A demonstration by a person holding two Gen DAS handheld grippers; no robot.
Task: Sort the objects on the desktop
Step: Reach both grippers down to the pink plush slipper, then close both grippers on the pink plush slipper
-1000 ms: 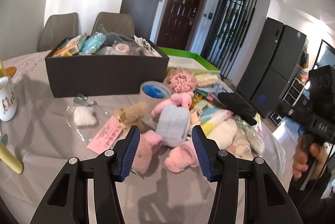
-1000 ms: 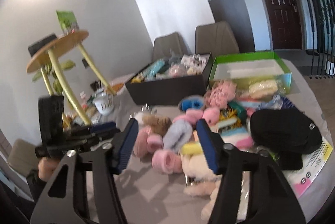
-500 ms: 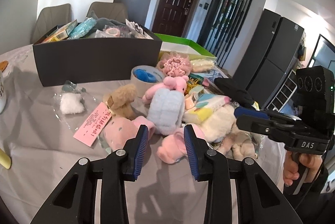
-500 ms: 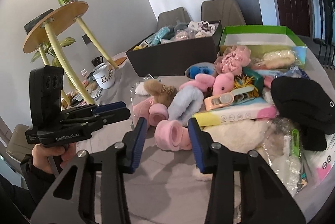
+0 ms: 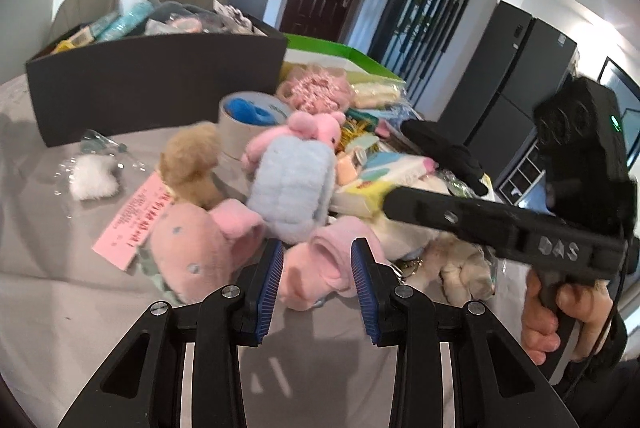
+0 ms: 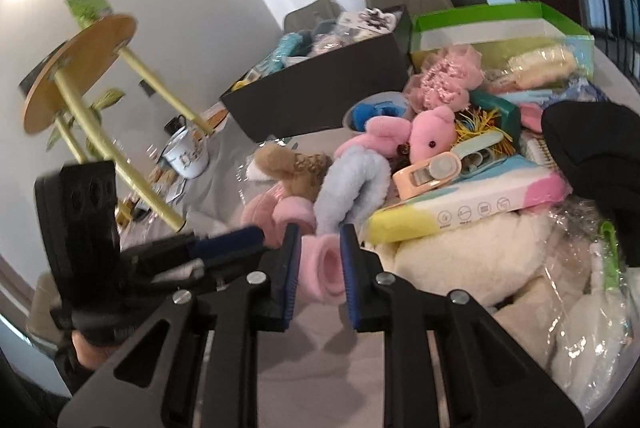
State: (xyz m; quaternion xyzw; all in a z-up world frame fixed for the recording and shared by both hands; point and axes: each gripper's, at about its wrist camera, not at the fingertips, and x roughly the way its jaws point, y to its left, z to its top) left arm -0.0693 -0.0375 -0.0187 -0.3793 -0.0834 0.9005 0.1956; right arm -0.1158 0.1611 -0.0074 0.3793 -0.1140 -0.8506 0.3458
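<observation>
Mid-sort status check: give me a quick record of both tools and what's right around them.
left tool: jaws have just been closing; pads press a pink plush piece
right tool: jaws have just closed further; shut on a pink plush piece
same piece: cannot tell
behind: blue plush, black box, green box

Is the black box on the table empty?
No, the black box is stuffed with packets and small items that poke above its rim.
</observation>
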